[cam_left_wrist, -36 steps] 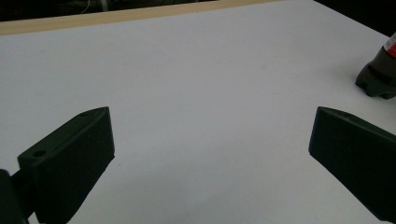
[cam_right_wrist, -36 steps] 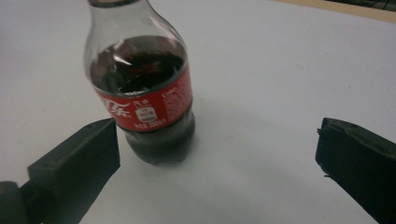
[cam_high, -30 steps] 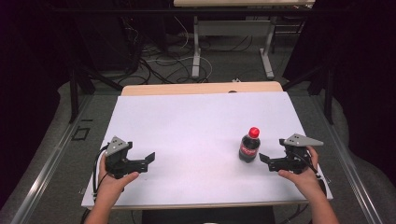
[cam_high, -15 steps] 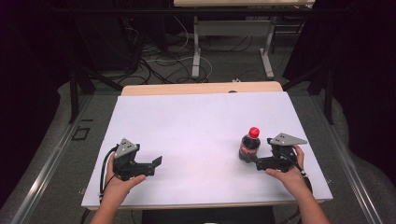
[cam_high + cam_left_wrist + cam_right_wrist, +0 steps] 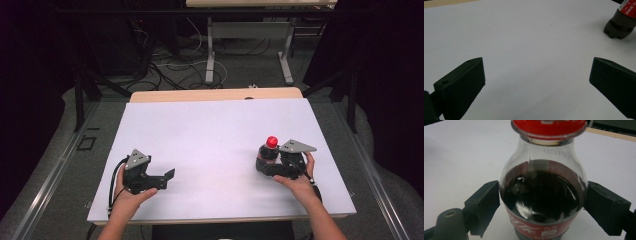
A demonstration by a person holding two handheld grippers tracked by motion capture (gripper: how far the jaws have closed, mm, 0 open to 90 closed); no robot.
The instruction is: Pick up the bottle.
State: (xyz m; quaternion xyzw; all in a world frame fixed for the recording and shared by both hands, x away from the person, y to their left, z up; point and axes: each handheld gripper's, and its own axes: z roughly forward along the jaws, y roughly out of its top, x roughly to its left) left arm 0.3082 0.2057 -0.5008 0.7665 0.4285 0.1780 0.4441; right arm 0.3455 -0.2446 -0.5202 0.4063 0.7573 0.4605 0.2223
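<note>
1. Right now your right gripper had just been closing w/ the bottle between its jaws, pads at its sides.
2. Bottle stood upright on the table, right side.
3. Left gripper gaped, nothing in it.
4. Prob. heavy w/ liquid, smooth, slippery; you gripped mid-body.

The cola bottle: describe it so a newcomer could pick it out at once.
Start at the white table and look to its right side, just ahead of the person's right hand. There a small cola bottle stands upright between the jaws of the right gripper, which have just been closing on it. Its bright red cap and dark drink set it apart.
</note>
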